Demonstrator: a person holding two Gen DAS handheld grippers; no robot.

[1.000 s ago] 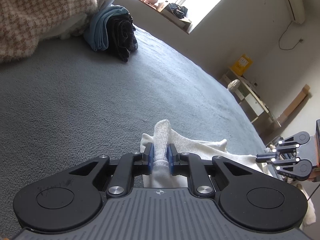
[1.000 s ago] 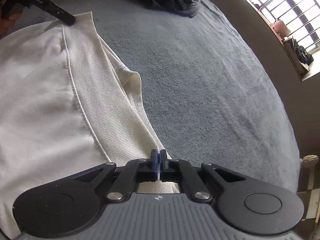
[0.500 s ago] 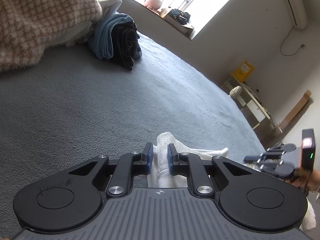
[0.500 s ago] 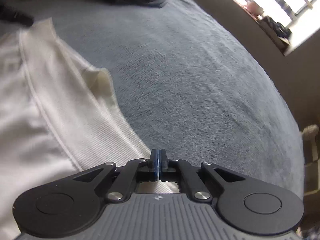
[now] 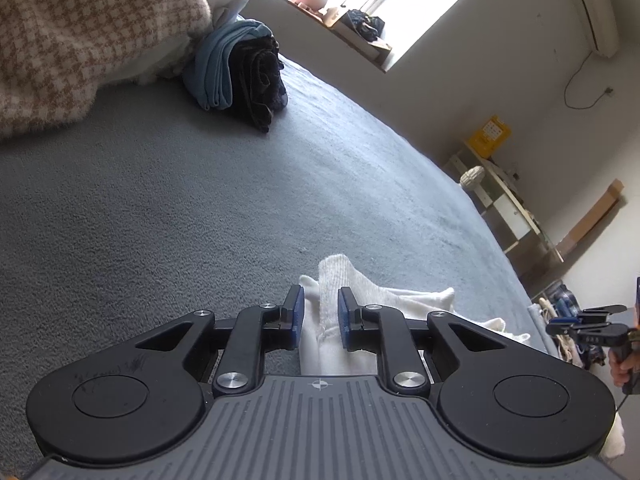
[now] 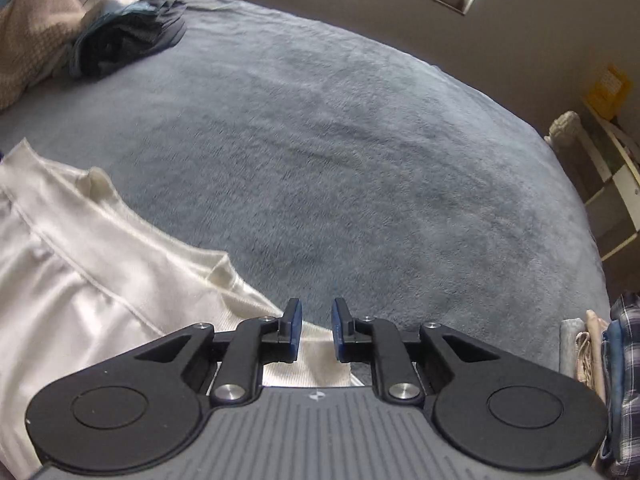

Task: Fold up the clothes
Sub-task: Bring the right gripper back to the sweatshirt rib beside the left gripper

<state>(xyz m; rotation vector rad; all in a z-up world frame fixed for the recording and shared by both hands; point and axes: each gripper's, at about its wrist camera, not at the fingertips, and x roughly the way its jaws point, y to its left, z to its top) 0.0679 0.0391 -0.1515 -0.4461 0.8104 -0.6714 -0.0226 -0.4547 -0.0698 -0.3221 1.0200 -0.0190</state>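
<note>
A white garment with a ribbed hem point(image 6: 100, 264) lies spread on the grey-blue bed cover point(image 6: 360, 160). In the left wrist view its bunched ribbed corner point(image 5: 340, 284) stands between the jaws of my left gripper point(image 5: 320, 304), which is open; the pads stand apart from the cloth. My right gripper point(image 6: 316, 316) is open just above the hem's near corner, holding nothing. The right gripper also shows in the left wrist view point(image 5: 588, 324) at the far right, lifted off the bed.
A folded blue and black clothes pile point(image 5: 240, 76) and a brown houndstooth blanket point(image 5: 80, 32) lie at the far left of the bed. Folded plaid clothes point(image 6: 616, 360) stack at the right edge. Shelves point(image 5: 504, 208) stand by the wall.
Both grippers have opened and let go of the white garment's hem. The right gripper has lifted and tilted up, away from the cloth.
</note>
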